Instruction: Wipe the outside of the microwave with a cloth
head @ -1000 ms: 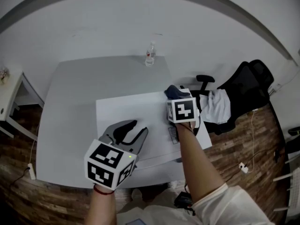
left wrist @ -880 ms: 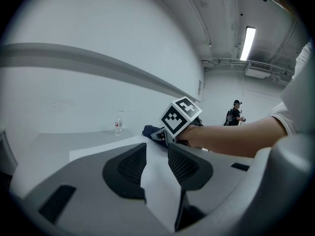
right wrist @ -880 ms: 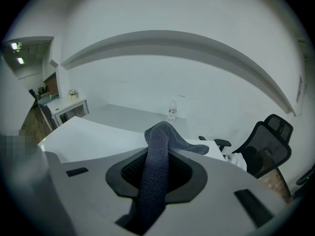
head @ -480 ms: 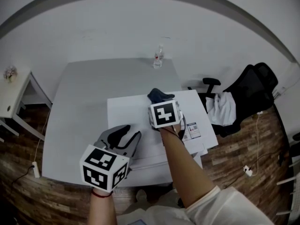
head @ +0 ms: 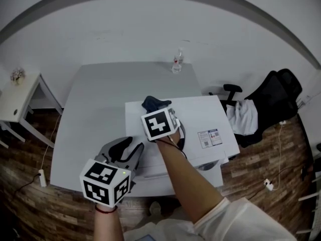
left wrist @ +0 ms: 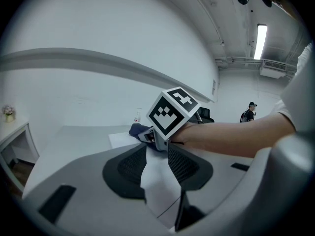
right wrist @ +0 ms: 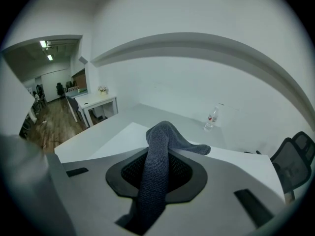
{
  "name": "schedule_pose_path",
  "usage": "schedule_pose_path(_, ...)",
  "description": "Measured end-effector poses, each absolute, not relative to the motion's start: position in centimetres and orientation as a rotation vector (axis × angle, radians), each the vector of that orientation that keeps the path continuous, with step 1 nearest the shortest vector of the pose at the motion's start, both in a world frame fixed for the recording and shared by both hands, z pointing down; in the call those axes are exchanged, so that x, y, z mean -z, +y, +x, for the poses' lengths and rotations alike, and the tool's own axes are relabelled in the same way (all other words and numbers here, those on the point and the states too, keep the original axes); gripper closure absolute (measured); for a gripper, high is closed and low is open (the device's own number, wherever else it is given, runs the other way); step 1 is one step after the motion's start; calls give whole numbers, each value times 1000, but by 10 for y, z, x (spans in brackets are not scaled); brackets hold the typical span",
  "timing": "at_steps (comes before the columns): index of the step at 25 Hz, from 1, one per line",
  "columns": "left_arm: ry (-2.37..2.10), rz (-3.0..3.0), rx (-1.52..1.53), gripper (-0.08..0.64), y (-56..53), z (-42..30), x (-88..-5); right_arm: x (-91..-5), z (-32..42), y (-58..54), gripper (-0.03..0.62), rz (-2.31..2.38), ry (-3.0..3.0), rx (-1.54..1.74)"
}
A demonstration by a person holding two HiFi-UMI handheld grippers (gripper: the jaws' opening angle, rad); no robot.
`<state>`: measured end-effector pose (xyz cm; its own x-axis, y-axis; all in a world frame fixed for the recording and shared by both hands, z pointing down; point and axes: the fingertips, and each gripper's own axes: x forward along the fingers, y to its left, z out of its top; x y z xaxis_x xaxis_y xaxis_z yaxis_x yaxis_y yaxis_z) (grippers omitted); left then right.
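**Head view.** The microwave [head: 203, 115] stands at the near right corner of the surface [head: 95, 99]. The right forearm reaches across its top, and the right tool [head: 158, 111] pitches downward to set the cloth [head: 153, 103] near the top's far left corner. The left tool [head: 131, 145] sits low by the microwave's near left corner.

**Left gripper view.** The left tool [left wrist: 157, 155] is released. Its jaws stand apart, with only the white top showing between them. It aims shallowly downward.

**Right gripper view.** The right tool [right wrist: 157, 157] is clenched on the cloth [right wrist: 160, 135], whose free end flops forward.

**Likely risks.** Only a narrow fold seems to meet the casing, so the jaw tips could scrape it. With nothing bracing the microwave, a firm stroke might shift it.
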<state>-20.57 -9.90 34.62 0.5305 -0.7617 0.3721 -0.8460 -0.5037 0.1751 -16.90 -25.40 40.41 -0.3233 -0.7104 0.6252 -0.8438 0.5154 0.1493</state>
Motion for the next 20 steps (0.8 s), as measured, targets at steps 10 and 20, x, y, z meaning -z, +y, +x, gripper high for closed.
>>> schedule_pose_path(10, -1340, 2416, -371, 422, -88, -217, -350, -412, -226, -222, 503, 1047, -2241, -356)
schedule_pose_path(20, -1284, 2437, -377, 422, -69, -208, -353, -413, -244, -191, 505, 688, -2343, -484)
